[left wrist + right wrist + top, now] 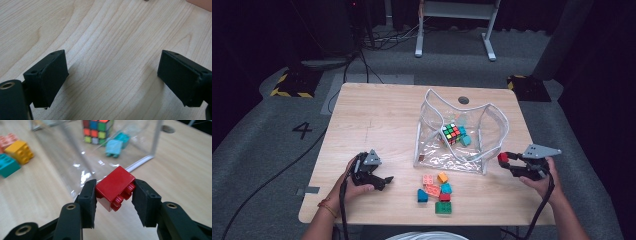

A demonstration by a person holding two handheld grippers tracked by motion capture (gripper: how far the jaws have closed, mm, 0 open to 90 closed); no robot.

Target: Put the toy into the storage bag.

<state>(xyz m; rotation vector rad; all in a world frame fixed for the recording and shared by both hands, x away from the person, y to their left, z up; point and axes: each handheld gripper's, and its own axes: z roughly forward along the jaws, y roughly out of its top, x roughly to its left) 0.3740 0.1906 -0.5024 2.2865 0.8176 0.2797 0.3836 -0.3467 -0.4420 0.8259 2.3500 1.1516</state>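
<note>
Right gripper (113,192) clamps red brick (115,188), beside clear bag (484,125) | left gripper (112,75) wide, probably resting on table (105,37)

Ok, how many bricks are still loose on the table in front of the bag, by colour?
Pink bricks: 2
Yellow brick: 1
Teal bricks: 2
Red brick: 1
Green brick: 1
Total: 7, not counting the held red brick.
</note>
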